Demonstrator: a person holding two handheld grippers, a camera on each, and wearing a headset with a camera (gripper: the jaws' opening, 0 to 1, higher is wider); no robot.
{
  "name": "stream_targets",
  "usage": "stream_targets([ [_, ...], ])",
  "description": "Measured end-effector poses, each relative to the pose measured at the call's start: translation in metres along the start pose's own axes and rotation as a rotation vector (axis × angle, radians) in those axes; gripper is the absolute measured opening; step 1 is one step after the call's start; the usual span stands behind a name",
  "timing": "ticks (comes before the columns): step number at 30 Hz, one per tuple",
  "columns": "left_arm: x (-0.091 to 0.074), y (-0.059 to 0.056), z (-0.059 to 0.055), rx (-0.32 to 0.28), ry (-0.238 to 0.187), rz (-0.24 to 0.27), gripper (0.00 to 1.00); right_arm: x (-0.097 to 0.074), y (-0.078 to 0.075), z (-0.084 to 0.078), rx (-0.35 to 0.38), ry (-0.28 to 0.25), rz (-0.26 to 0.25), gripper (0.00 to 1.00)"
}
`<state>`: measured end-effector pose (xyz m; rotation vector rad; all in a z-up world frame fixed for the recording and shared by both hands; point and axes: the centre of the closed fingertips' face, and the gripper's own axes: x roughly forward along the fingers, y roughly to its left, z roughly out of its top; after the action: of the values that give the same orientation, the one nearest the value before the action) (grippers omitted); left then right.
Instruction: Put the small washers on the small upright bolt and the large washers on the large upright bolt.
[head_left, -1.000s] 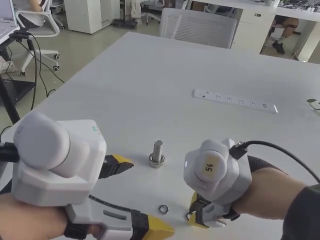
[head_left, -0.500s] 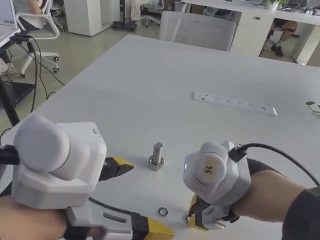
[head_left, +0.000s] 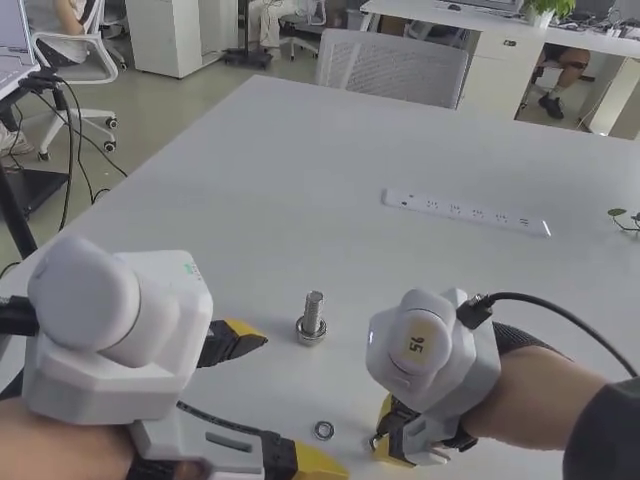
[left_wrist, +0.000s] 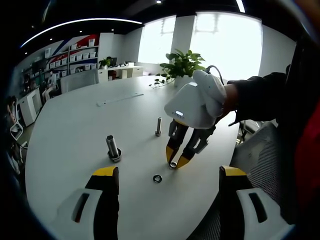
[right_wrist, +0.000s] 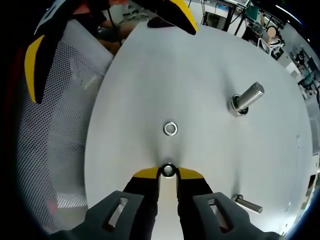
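The right gripper is pinching a washer in its tips, low on the table; the left gripper is hovering, jaws apart. Lifting straight and keeping the washer level is helping here; it is probably heading for the small bolt.

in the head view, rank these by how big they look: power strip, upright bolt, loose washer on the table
1. power strip: looks largest, even though it lies farthest away
2. upright bolt
3. loose washer: looks smallest, though nearest the camera
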<state>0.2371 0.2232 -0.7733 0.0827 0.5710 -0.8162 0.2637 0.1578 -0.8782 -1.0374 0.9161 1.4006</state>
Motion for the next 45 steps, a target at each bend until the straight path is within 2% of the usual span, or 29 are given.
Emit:
stream_targets([
  [21,-0.001,0.000,0.000,-0.001,-0.001,0.004,0.82,0.000,-0.001,-0.001,0.008,-0.002,0.001,0.14],
  [45,0.001,-0.001,-0.001,0.002,0.008,-0.001,0.82,-0.005,-0.004,-0.014,0.036,0.017,-0.008,0.14],
])
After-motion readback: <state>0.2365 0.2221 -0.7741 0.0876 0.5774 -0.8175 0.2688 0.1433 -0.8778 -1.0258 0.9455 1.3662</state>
